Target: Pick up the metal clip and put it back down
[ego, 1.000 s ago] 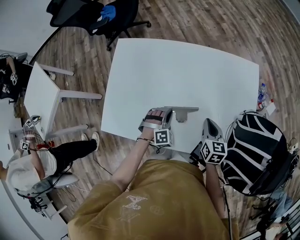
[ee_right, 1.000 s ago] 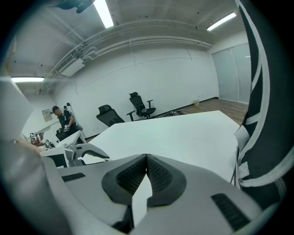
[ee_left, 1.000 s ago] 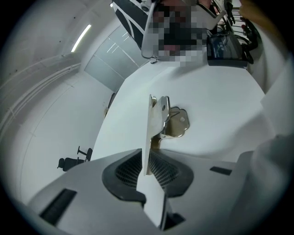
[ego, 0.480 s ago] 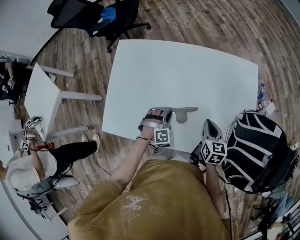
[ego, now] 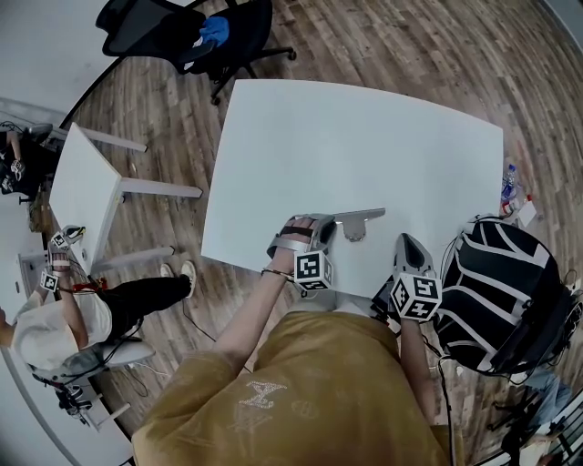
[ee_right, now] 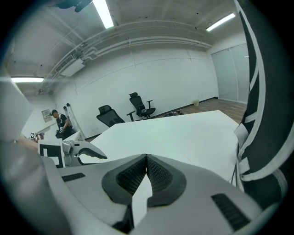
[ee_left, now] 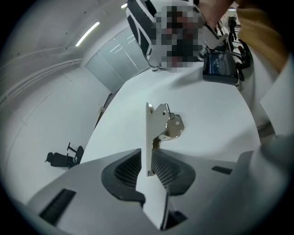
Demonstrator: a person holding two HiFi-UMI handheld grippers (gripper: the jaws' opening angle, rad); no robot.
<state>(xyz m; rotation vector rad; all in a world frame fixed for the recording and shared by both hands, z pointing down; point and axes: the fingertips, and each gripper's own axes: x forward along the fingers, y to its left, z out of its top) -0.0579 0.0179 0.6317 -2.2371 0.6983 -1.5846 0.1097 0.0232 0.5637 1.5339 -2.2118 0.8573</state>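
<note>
Nearest is the person's mustard-yellow shirt (ego: 273, 400), with both forearms reaching out over the near edge of the white tabletop (ego: 364, 136). The right gripper (ego: 407, 244) sits at the near right corner, its marker cube (ego: 415, 296) facing up. Its fingers (ee_right: 158, 172) are clenched on each other with nothing between them. Just right of it stands a black chair with white ribs (ego: 496, 291), close against the tabletop's right edge.

To the left and slightly farther in, the left gripper (ego: 330, 221) points toward the right, its marker cube (ego: 312, 269) at the near end. Its fingers (ee_left: 131, 167) are clamped on the metal clip (ego: 363, 217). In the left gripper view the clip's flat plate stands edge-on between the dark ribbed pads, and the shiny lever part (ee_left: 173, 126) juts out beyond the fingertips on the right. The clip is over the near middle part of the tabletop, left of the right gripper and apart from it. Whether its underside touches the surface cannot be told.

Beyond the clip the tabletop runs bare to its far edge. On the wooden floor (ego: 410, 45) at the left stands a small white table (ego: 82, 187), with a seated person in a white cap (ego: 41, 332) near it. At the far left, past the tabletop's far corner, is a black office chair (ego: 173, 27) with something blue (ego: 211, 25) on it.
</note>
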